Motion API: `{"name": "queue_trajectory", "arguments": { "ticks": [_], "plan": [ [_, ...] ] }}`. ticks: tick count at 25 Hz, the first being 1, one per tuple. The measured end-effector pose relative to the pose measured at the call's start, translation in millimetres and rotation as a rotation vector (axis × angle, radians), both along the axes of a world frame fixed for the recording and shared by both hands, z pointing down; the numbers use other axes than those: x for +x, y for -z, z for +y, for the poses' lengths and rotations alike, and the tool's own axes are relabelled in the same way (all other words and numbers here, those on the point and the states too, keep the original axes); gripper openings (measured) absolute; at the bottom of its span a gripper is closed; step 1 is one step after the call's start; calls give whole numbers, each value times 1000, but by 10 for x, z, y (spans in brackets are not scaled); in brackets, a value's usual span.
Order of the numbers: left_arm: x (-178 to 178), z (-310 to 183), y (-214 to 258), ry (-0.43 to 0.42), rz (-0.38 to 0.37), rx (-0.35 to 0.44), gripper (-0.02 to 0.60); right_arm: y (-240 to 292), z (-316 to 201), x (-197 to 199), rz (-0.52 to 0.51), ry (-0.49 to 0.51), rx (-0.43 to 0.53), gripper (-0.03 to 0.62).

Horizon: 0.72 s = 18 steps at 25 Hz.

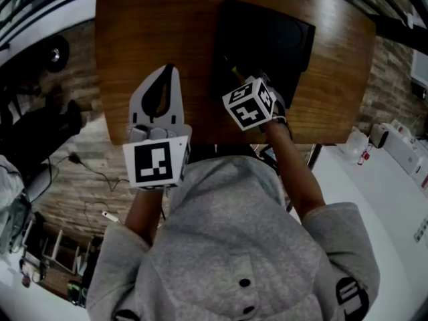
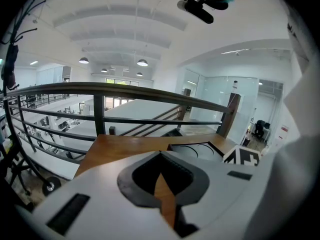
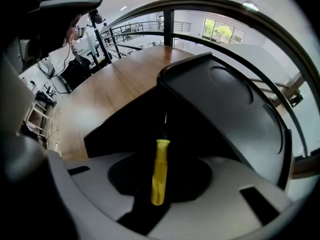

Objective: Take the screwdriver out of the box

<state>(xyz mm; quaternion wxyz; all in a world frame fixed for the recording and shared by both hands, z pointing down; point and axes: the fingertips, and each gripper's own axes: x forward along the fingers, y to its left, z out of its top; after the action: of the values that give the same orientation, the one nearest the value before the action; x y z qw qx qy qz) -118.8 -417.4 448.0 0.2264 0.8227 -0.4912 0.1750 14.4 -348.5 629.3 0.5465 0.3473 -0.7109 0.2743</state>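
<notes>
In the head view, a black box (image 1: 284, 32) lies open on the far right part of the wooden counter (image 1: 147, 25). The right tongs (image 1: 235, 72) reach steeply down into the box's near left corner, most likely because a tool lying low inside is easiest to approach from above. The left tongs (image 1: 168, 69) hover over the bare counter just left of the box, angled gently downward and clear of the work, seemingly parked there. In the left gripper view, those 2 jaws stand together at their tips with nothing between them; only a sliver of wood shows through the slot, and the box sits off to the right. In the right gripper view, the screwdriver (image 3: 160, 171), with its yellow handle near and its thin shaft pointing away, lies inside the dark box in line with the jaws. The right tongs stand a little apart, straddling the handle, with a dark gap showing beside it, so no clamp looks made. The screwdriver has not left the box.
</notes>
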Motion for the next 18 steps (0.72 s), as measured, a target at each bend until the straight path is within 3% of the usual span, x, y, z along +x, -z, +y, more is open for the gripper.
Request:
{"name": "queue_trajectory", "arguments": {
  "ticks": [6, 18],
  "plan": [
    [41, -11, 33, -3, 12, 2, 14, 11, -5, 38, -45, 18, -32, 86],
    [64, 9, 168, 2, 12, 24, 14, -29, 122, 88, 58, 191, -77, 89]
  ]
}}
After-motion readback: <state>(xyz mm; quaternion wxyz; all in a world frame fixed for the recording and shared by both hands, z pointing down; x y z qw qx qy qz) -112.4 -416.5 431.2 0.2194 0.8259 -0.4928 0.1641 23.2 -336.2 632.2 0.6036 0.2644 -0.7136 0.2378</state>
